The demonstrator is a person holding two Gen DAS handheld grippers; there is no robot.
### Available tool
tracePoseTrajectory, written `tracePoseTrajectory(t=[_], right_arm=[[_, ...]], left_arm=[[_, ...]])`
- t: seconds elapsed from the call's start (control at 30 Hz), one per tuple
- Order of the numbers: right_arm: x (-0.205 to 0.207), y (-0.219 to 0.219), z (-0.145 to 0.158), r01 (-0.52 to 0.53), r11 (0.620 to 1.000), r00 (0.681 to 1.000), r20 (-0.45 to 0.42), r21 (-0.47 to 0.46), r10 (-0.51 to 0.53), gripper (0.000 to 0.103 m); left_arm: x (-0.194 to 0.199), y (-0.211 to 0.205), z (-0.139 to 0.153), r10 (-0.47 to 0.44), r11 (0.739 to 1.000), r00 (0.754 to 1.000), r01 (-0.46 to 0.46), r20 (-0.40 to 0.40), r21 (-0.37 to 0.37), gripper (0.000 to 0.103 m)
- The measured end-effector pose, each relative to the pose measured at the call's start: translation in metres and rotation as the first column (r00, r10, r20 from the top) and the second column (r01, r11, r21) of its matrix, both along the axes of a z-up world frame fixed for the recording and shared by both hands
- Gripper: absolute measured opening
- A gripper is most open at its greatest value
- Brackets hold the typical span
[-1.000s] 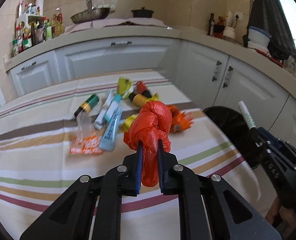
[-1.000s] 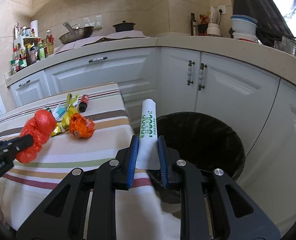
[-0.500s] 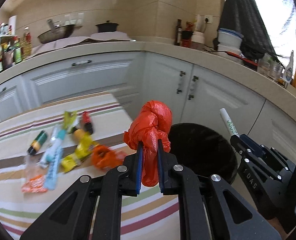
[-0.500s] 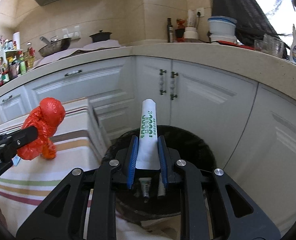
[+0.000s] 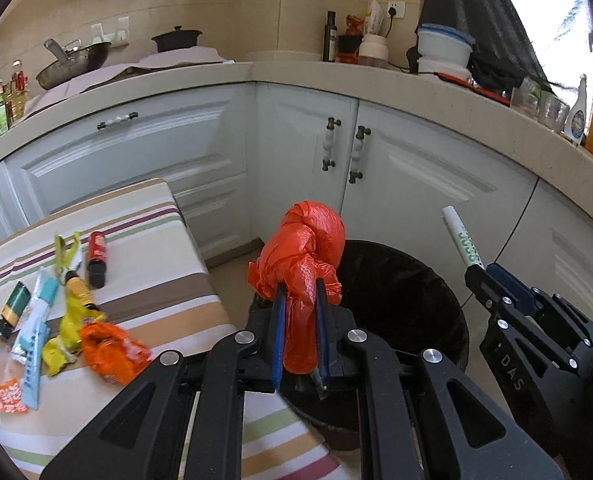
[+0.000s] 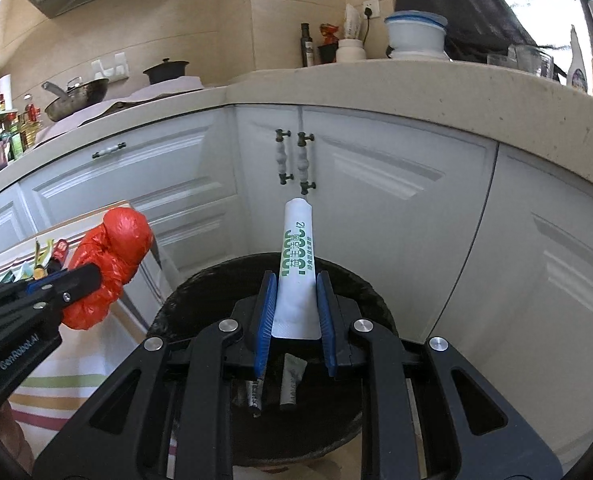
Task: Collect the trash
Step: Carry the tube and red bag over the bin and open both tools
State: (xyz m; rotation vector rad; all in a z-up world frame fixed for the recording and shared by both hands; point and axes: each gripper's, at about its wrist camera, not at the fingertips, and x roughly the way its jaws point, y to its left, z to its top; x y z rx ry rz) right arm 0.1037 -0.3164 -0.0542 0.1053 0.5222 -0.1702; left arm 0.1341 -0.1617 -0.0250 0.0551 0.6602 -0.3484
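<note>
My left gripper point(image 5: 299, 292) is shut on a crumpled red plastic bag point(image 5: 302, 256), held in the air at the near rim of the black trash bin point(image 5: 408, 292). The bag also shows in the right wrist view point(image 6: 108, 264). My right gripper point(image 6: 295, 300) is shut on a white tube with green print point(image 6: 296, 268), held upright over the bin point(image 6: 360, 296); the tube also shows in the left wrist view point(image 5: 462, 238). Several tubes lie inside the bin. More trash lies on the striped table point(image 5: 148, 276): an orange wrapper point(image 5: 110, 350), yellow wrappers, tubes.
White kitchen cabinets point(image 5: 376, 160) stand right behind the bin. The countertop point(image 5: 436, 88) above holds bottles, pots and a bowl. The table's corner is left of the bin. Floor shows between table and cabinets.
Both grippers swung right from the table toward the bin. The red bag is now at the bin's rim and the white tube is over its opening. Both grips stayed shut.
</note>
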Motion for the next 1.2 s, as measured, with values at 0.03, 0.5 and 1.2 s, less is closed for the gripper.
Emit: tracePoseTrajectory(t=[0.03,0.5,1.2], right_arm=[[0.001,-0.001,-0.001,0.003,1.000,1.000,-0.001,0.000,-0.003,0.021],[0.015,-0.010,-0.012,0.031,0.999,0.999,-0.029,0.030,-0.030,0.035],[0.004,0.091,0.015,-0.171,0.984,0.985,-0.002,0.044,0.171,0.038]], left_arm=[[0.002,-0.002,-0.001,-0.001,1.000,1.000,0.001,0.001,0.002,0.014],[0.014,0.000,-0.004,0.034,0.999,0.999,-0.034,-0.025,-0.009,0.048],[-0.025,0.118,0.014,0.247,0.969,0.969,-0.247,-0.002,-0.004,0.057]])
